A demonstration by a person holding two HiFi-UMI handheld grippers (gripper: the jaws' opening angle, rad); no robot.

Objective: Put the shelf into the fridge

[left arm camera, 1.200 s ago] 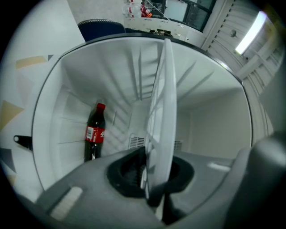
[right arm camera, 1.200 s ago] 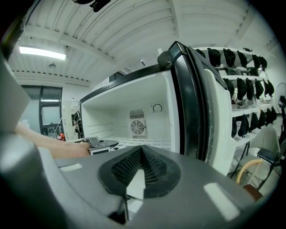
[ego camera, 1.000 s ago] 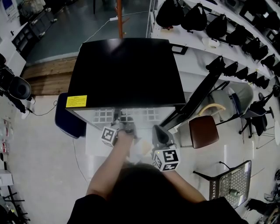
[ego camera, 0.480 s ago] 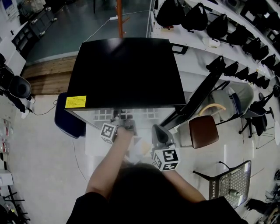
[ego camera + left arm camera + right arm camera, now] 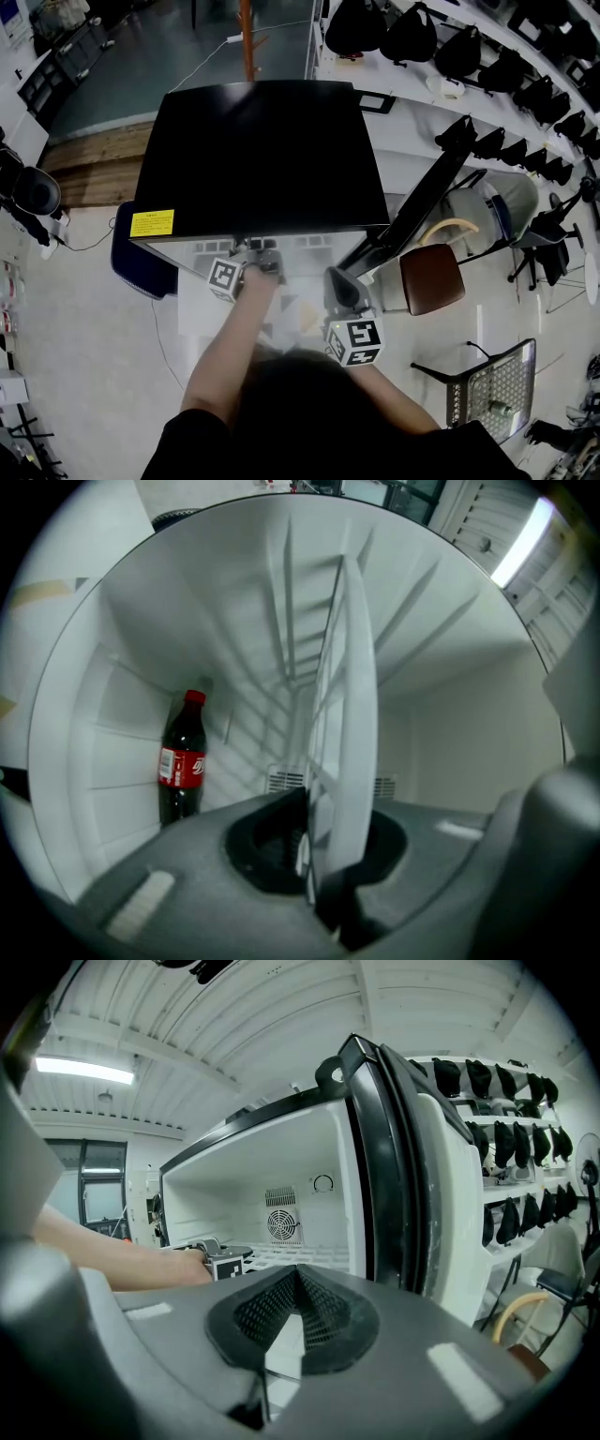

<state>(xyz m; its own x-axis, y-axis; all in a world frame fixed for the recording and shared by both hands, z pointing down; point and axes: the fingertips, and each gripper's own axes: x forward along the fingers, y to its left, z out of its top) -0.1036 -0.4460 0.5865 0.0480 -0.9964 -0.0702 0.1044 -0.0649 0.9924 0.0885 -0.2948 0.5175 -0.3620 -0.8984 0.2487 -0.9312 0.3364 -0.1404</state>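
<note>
The white wire shelf [image 5: 347, 714] stands edge-on in the left gripper view, and my left gripper [image 5: 314, 855] is shut on its near rim. That gripper [image 5: 255, 251] reaches into the mouth of the black fridge [image 5: 262, 159], where a strip of the shelf [image 5: 309, 241] shows under the top edge. In the right gripper view the shelf [image 5: 291, 1255] lies level inside the white cabinet with the left gripper [image 5: 220, 1258] on it. My right gripper [image 5: 335, 277] hangs just outside the opening, shut with nothing held [image 5: 298, 1283].
A cola bottle [image 5: 181, 758] stands against the fridge's inner wall. The fridge door [image 5: 422, 197] is swung open to the right. A brown-seated chair [image 5: 433, 279] and a wire-mesh chair [image 5: 497, 384] stand on the right, below racks of black bags [image 5: 469, 56].
My left gripper has pushed forward into the fridge with the shelf, and less of the white grid shows outside. The right gripper has stayed where it was.
</note>
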